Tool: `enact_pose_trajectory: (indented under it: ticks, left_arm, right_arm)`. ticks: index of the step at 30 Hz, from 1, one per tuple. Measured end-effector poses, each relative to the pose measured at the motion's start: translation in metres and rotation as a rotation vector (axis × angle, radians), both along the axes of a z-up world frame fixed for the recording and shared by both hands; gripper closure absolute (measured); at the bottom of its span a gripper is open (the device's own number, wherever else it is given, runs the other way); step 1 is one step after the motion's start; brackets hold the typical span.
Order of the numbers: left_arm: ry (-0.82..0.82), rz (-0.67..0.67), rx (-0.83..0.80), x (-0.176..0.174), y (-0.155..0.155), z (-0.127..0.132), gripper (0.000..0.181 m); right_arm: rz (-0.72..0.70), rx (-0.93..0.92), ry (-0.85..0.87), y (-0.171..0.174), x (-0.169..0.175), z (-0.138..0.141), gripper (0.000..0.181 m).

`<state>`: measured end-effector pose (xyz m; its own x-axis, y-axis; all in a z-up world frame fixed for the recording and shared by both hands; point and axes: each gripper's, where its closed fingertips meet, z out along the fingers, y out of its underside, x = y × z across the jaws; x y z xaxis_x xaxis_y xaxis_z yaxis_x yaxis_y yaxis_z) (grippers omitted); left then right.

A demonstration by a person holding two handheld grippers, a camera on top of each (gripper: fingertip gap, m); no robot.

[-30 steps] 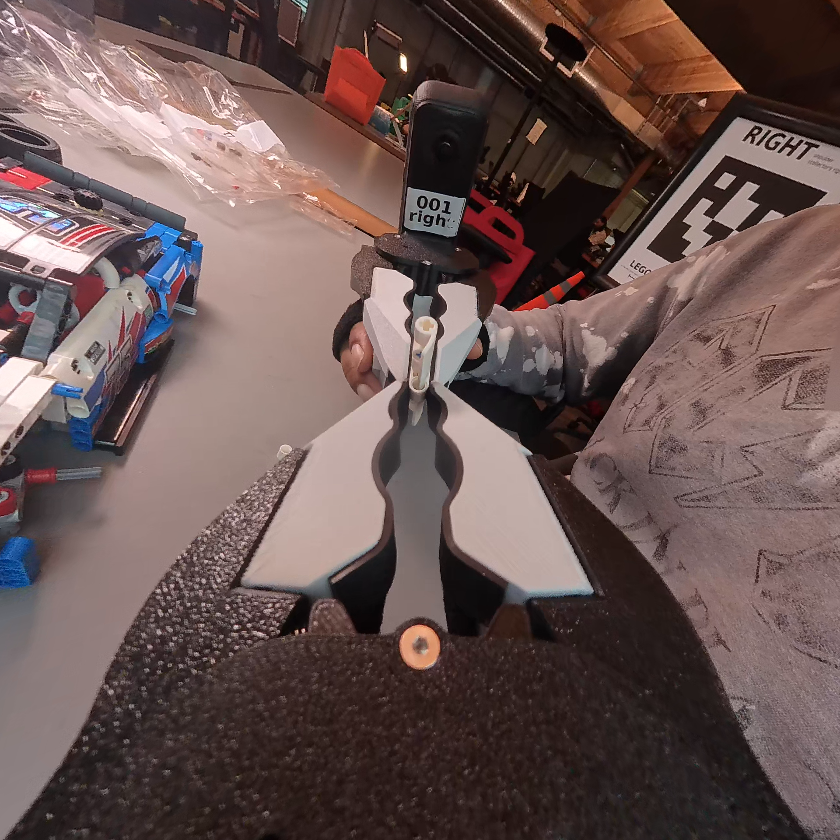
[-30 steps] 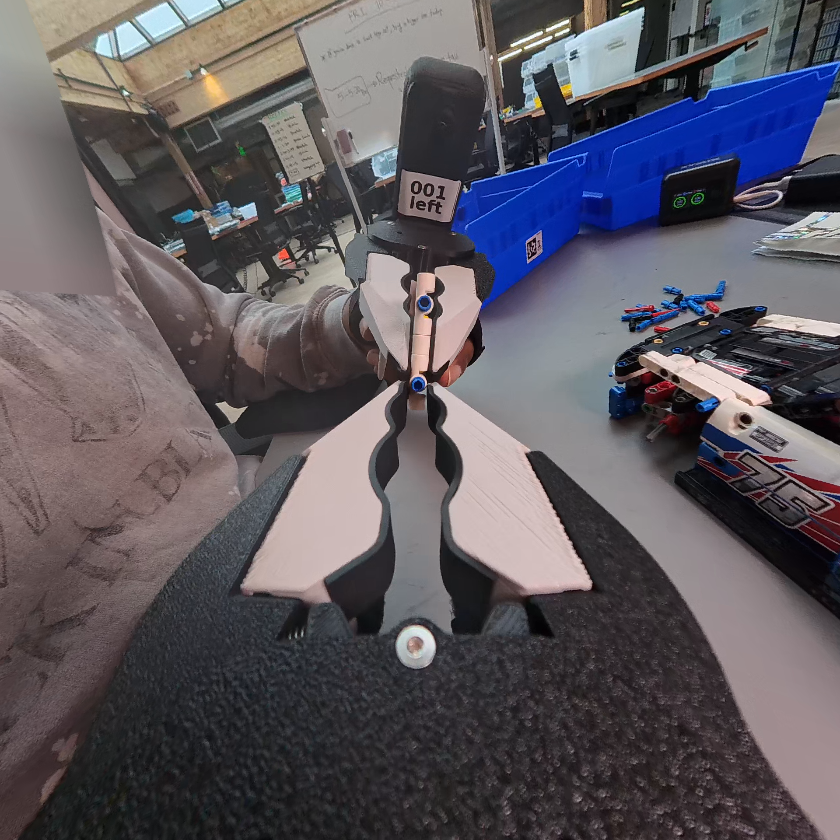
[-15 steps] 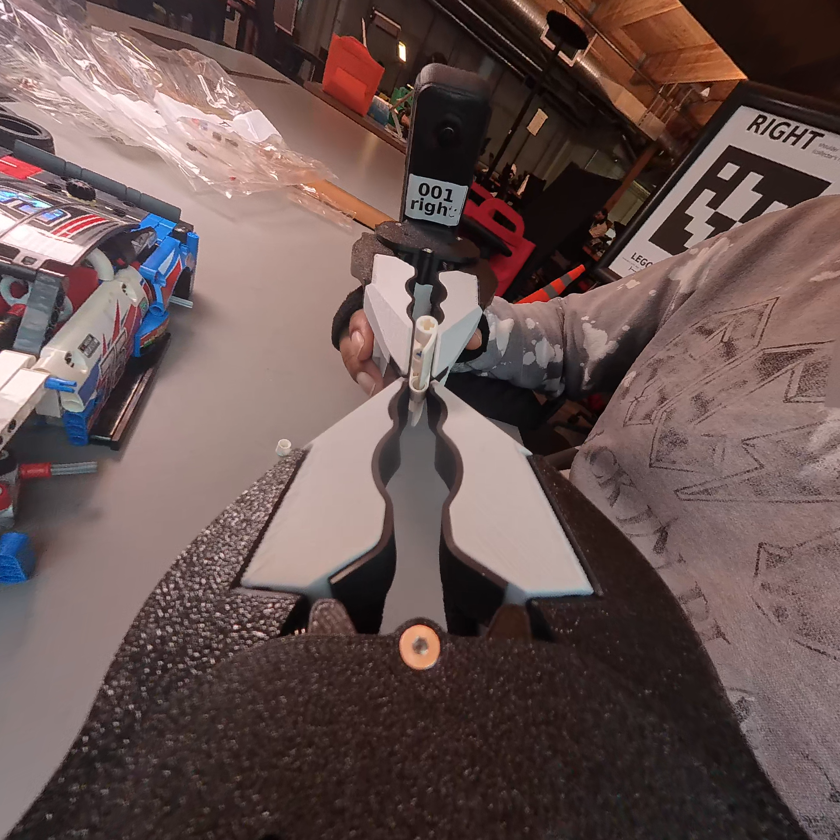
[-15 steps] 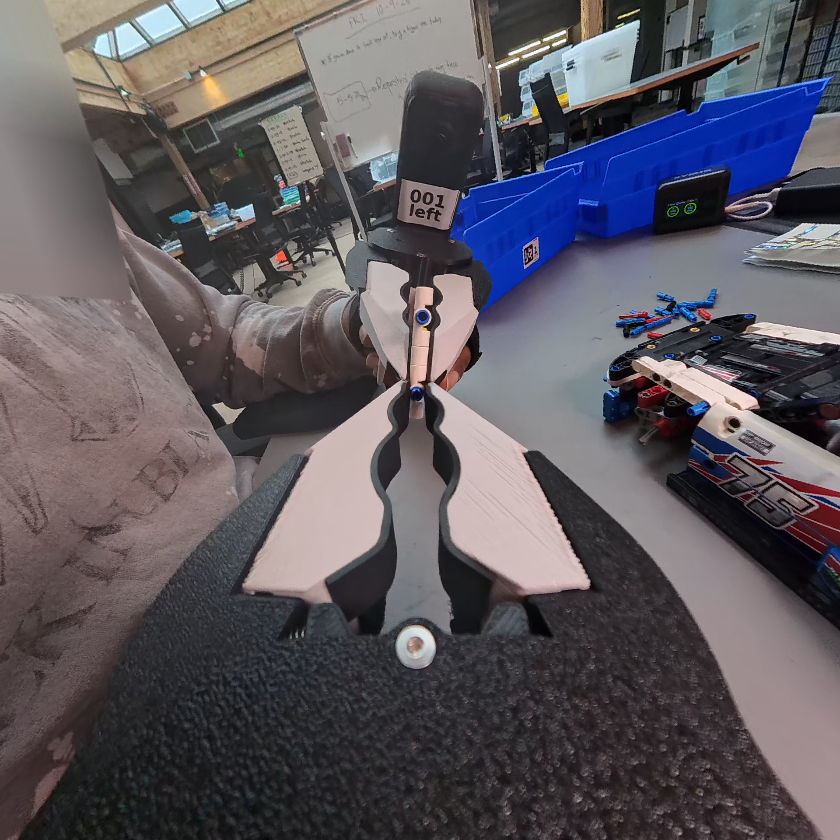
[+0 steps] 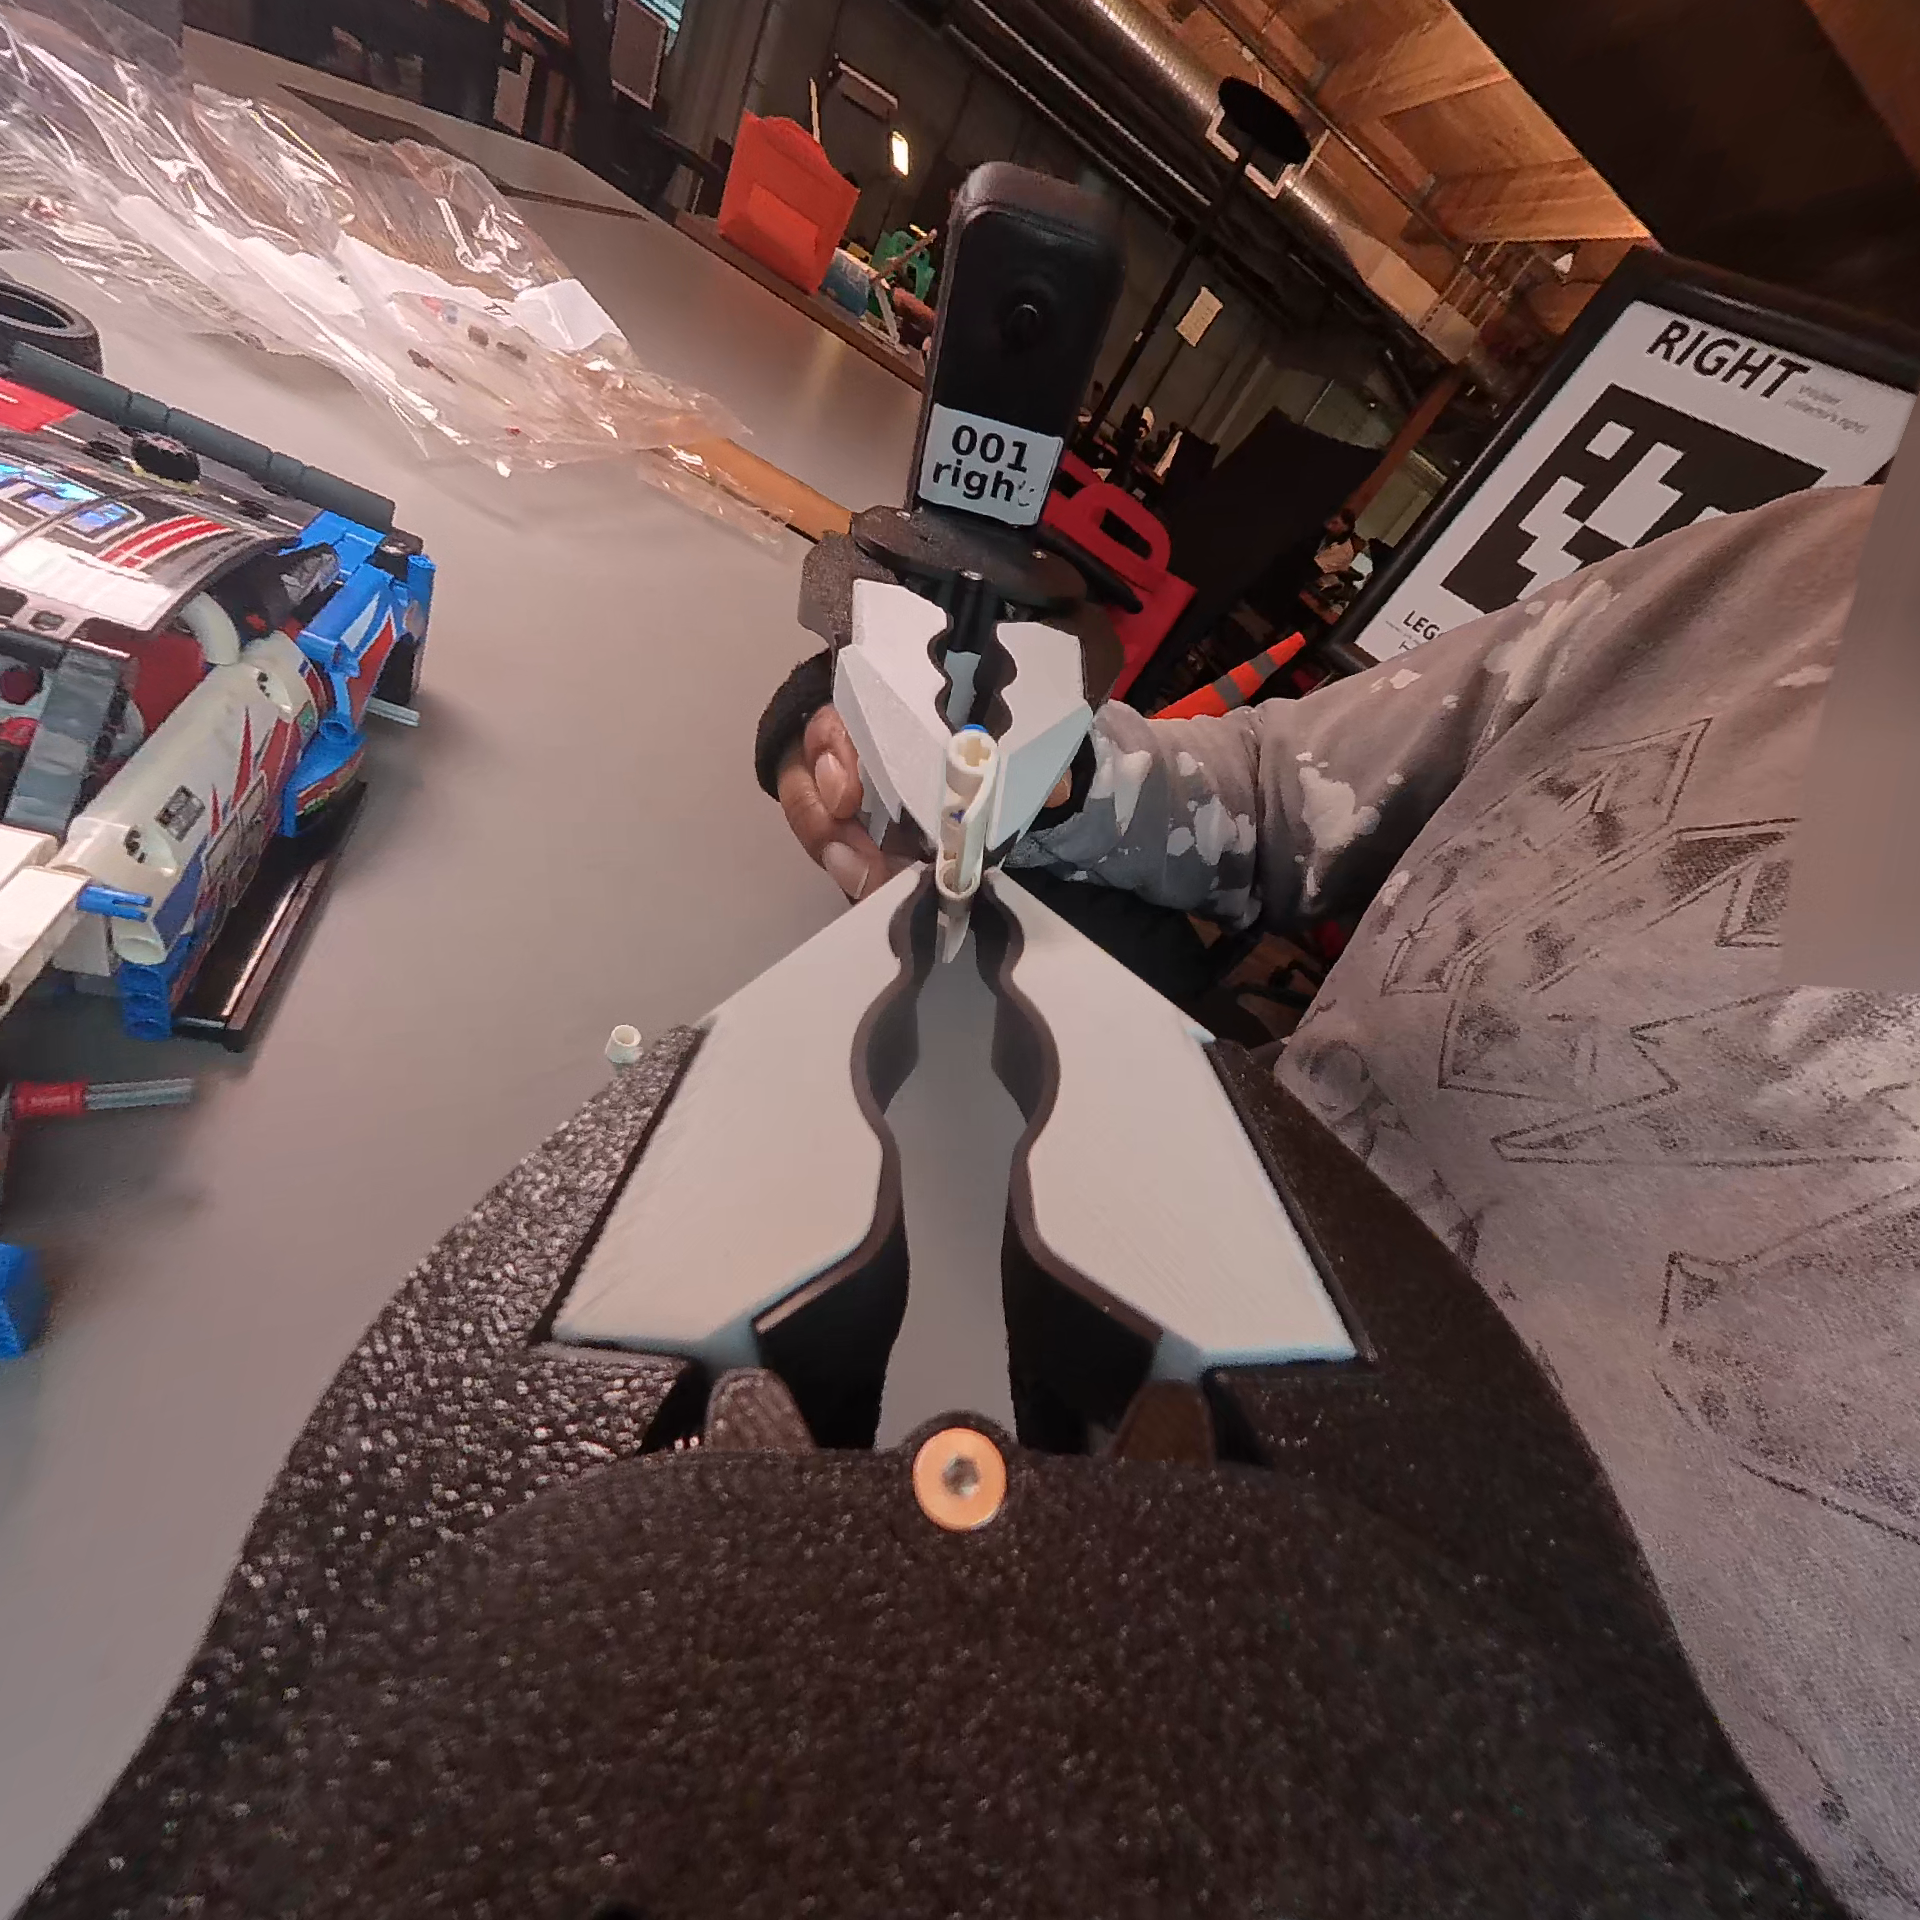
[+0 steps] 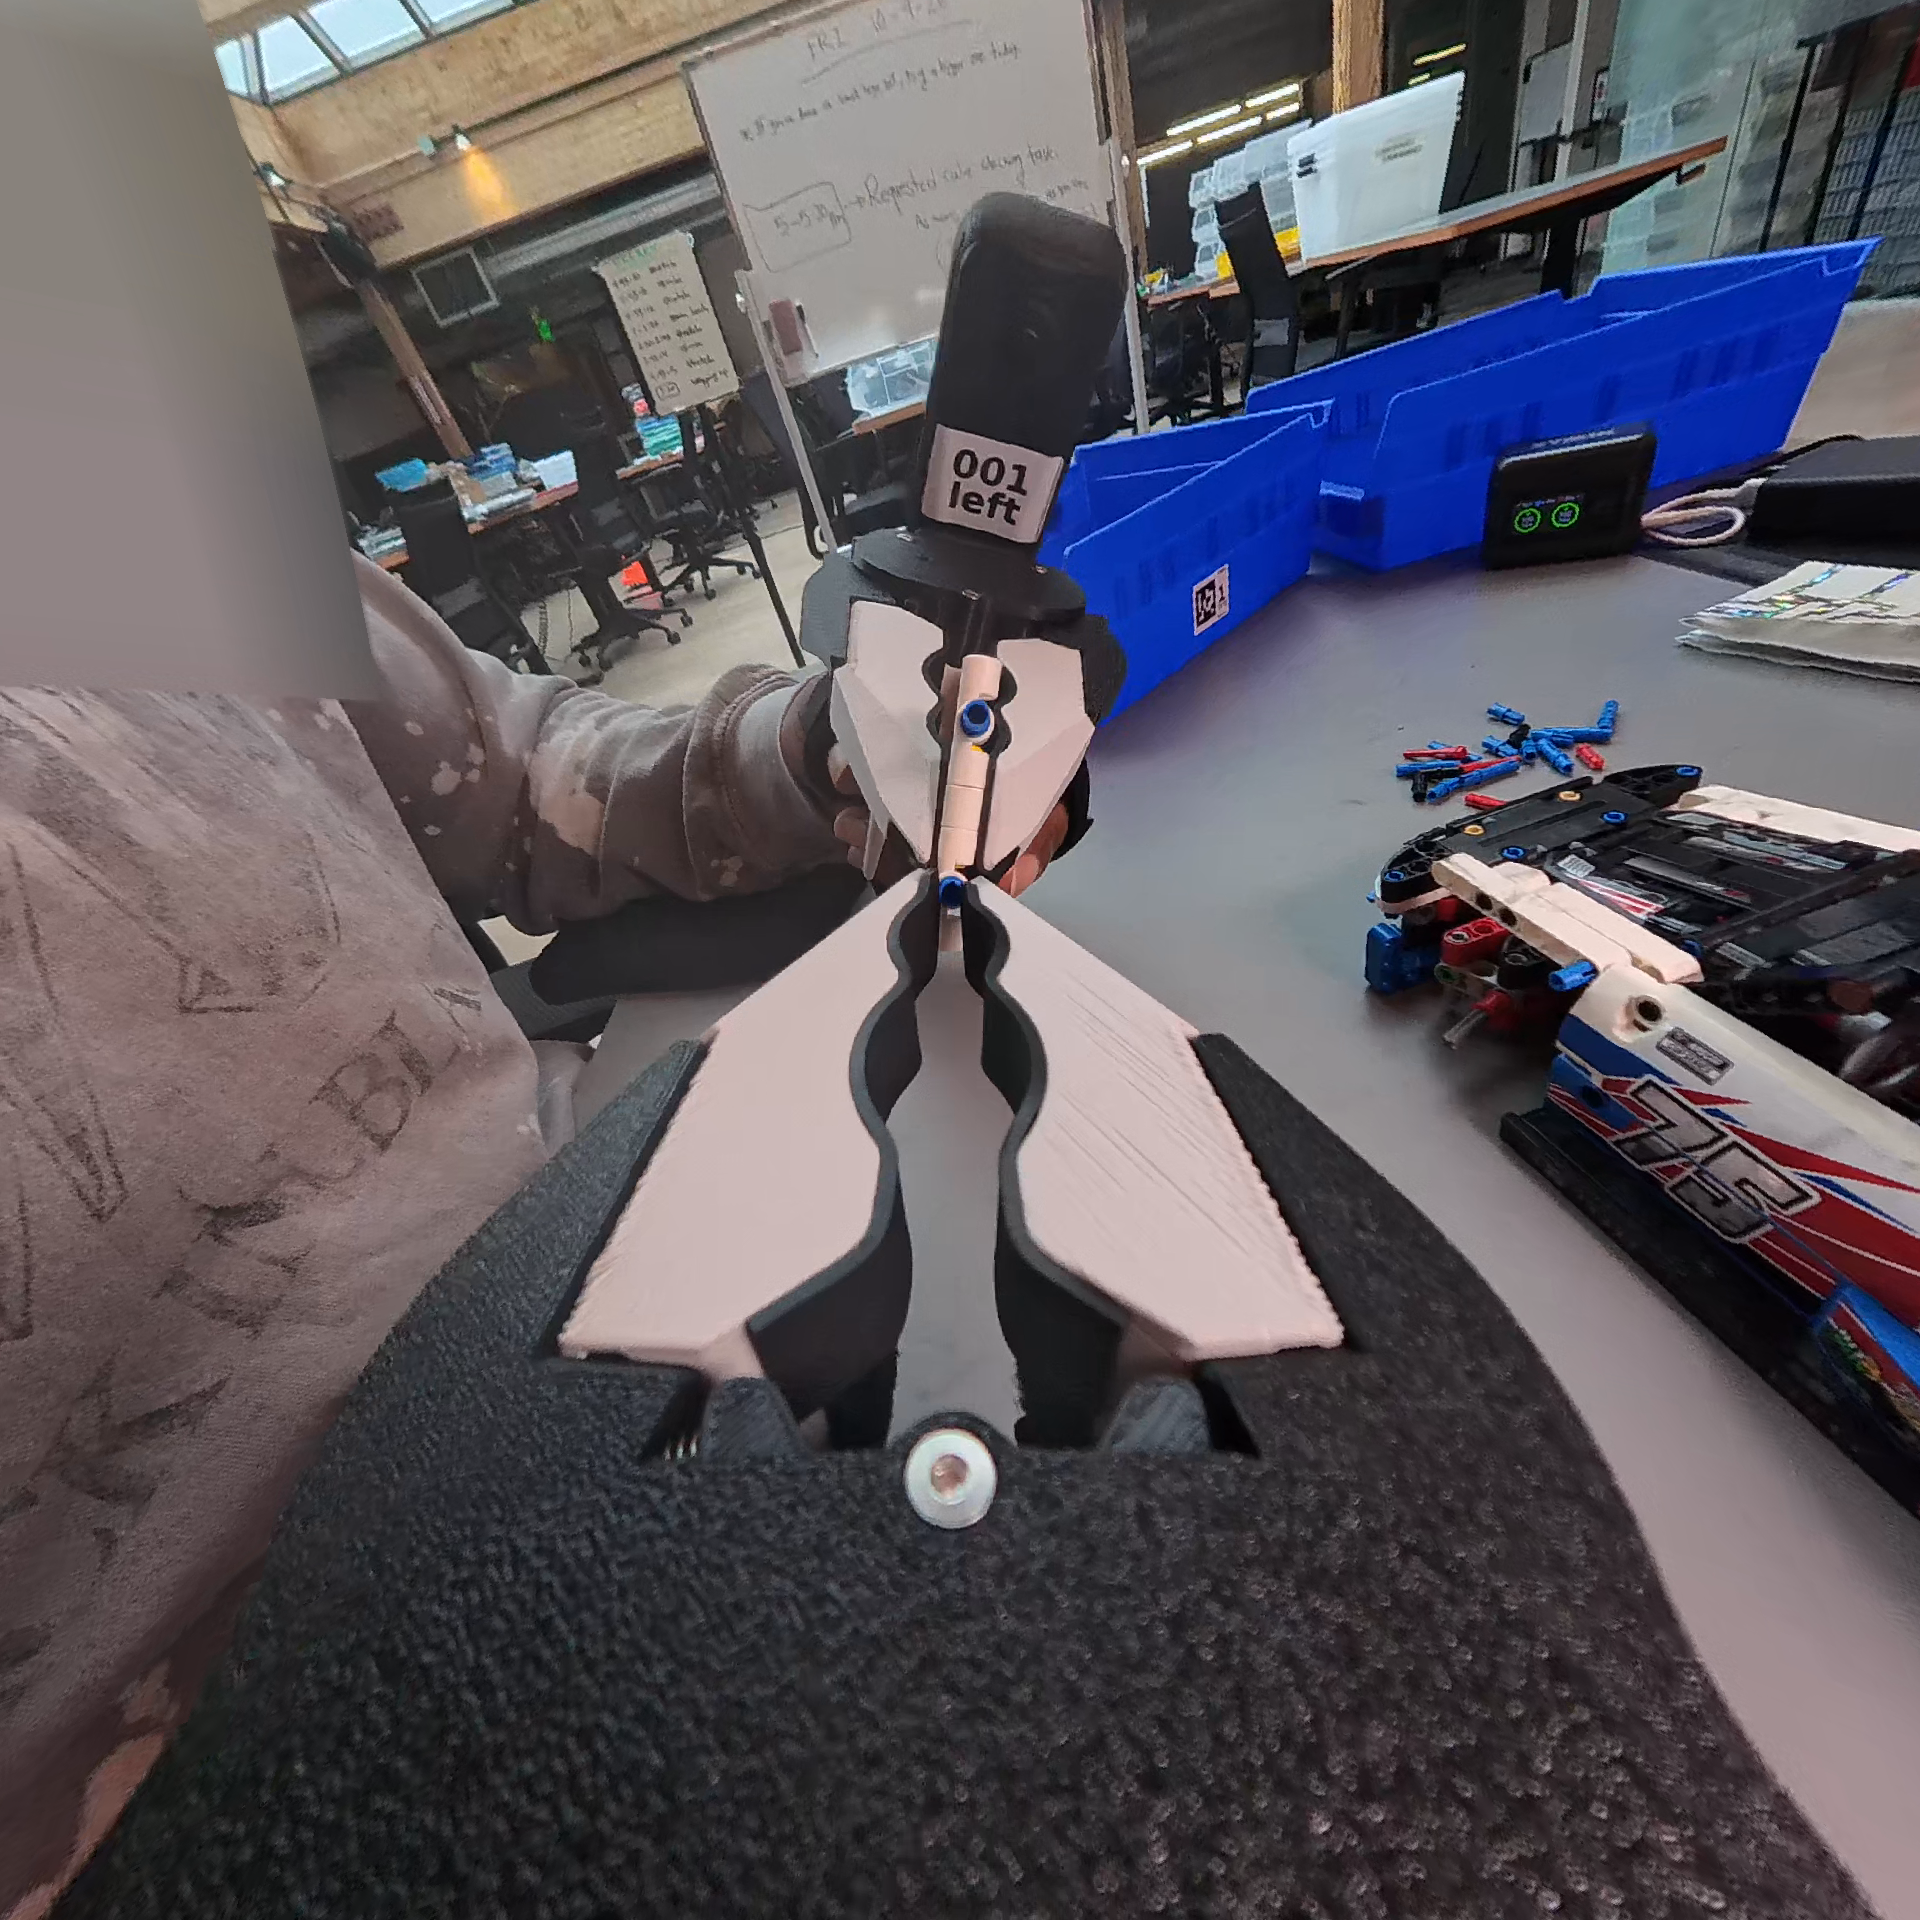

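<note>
Left wrist view: left gripper (image 5: 951, 914), frame centre, pinches the lower end of a white beam (image 5: 964, 805). Right gripper (image 5: 961, 717), facing it, closes on the upper end, so the beam bridges both tips above the table (image 5: 582, 748). Model car (image 5: 177, 717) sits at left edge.

Right wrist view: right gripper (image 6: 951, 899), tips nearly together, clamps a blue pin (image 6: 950, 886) at the beam's (image 6: 971, 774) near end. Left gripper (image 6: 961, 790) grips the far part. Loose pins (image 6: 1507, 748) lie upper right, beyond the car (image 6: 1662, 997).

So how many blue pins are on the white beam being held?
2: one blue pin midway up the white beam, one at its lower end; others may be hidden.
</note>
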<state>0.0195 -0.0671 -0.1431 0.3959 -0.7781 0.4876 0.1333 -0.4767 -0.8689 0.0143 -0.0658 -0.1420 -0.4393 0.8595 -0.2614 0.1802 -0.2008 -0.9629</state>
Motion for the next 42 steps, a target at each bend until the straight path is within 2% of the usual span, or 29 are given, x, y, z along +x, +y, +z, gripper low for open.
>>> enact_pose_trajectory:
  ticks: [8, 10, 11, 13, 15, 18, 19, 20, 21, 23, 26, 27, 30, 32, 34, 38, 40, 42]
  left_arm:
    - [0.102, 0.005, 0.029, -0.004, -0.001, -0.002, 0.177]
    - [0.105, 0.117, 0.001, -0.041, 0.007, -0.009, 0.178]
    - [0.097, 0.144, -0.004, -0.053, 0.008, -0.009, 0.178]
    - [0.122, 0.138, 0.025, -0.049, 0.009, -0.007, 0.177]
    - [0.101, 0.109, 0.021, -0.033, 0.012, -0.006, 0.177]
    - [0.057, 0.114, 0.011, -0.027, 0.015, -0.007, 0.176]
    - [0.011, 0.121, 0.009, -0.026, 0.015, -0.004, 0.177]
    - [-0.046, 0.129, 0.001, -0.025, 0.016, -0.002, 0.177]
    - [-0.099, 0.127, -0.008, -0.022, 0.016, 0.001, 0.177]
    - [-0.157, 0.126, -0.001, -0.016, 0.016, 0.006, 0.177]
    - [-0.158, 0.107, 0.027, -0.005, 0.015, 0.009, 0.176]
    - [-0.163, 0.101, 0.036, -0.003, 0.014, 0.010, 0.177]
    - [-0.135, 0.061, 0.031, 0.002, 0.008, 0.008, 0.176]
    - [-0.085, 0.071, 0.029, -0.003, 0.008, 0.003, 0.166]
    - [0.053, 0.068, 0.029, -0.006, 0.006, -0.012, 0.164]
    - [0.239, 0.032, 0.060, 0.003, -0.001, -0.034, 0.175]
    - [0.211, 0.033, 0.071, 0.006, 0.000, -0.030, 0.175]
    - [0.085, 0.042, 0.072, 0.009, 0.003, -0.015, 0.176]
  right_arm:
    - [0.036, -0.043, 0.044, 0.003, 0.008, 0.017, 0.181]
    - [-0.051, -0.179, 0.200, 0.042, 0.031, 0.058, 0.181]
    - [-0.117, -0.117, 0.218, 0.056, 0.040, 0.064, 0.181]
    - [-0.139, -0.006, 0.138, 0.049, 0.033, 0.044, 0.181]
    - [-0.124, 0.062, 0.020, 0.036, 0.016, 0.013, 0.181]
    - [-0.163, 0.255, -0.115, 0.035, 0.002, -0.023, 0.181]
    - [-0.145, 0.258, -0.143, 0.031, 0.001, -0.030, 0.179]
    - [-0.121, 0.225, -0.152, 0.025, -0.001, -0.033, 0.163]
    - [-0.104, 0.178, -0.141, 0.019, -0.004, -0.030, 0.155]
    - [-0.107, 0.093, -0.078, 0.014, -0.008, -0.016, 0.155]
    - [-0.103, -0.040, 0.033, 0.013, -0.007, 0.010, 0.174]
    - [-0.089, -0.051, 0.037, 0.012, -0.006, 0.013, 0.175]
    - [-0.053, -0.015, 0.021, 0.009, 0.001, 0.013, 0.176]
    - [-0.022, 0.054, -0.047, 0.009, 0.008, 0.005, 0.176]
    - [-0.003, 0.172, -0.125, 0.009, 0.015, -0.008, 0.176]
    - [0.006, 0.234, -0.191, 0.005, 0.018, -0.020, 0.176]
    - [-0.005, 0.196, -0.151, 0.007, 0.018, -0.012, 0.175]
    - [-0.041, 0.084, -0.044, 0.013, 0.015, 0.009, 0.174]
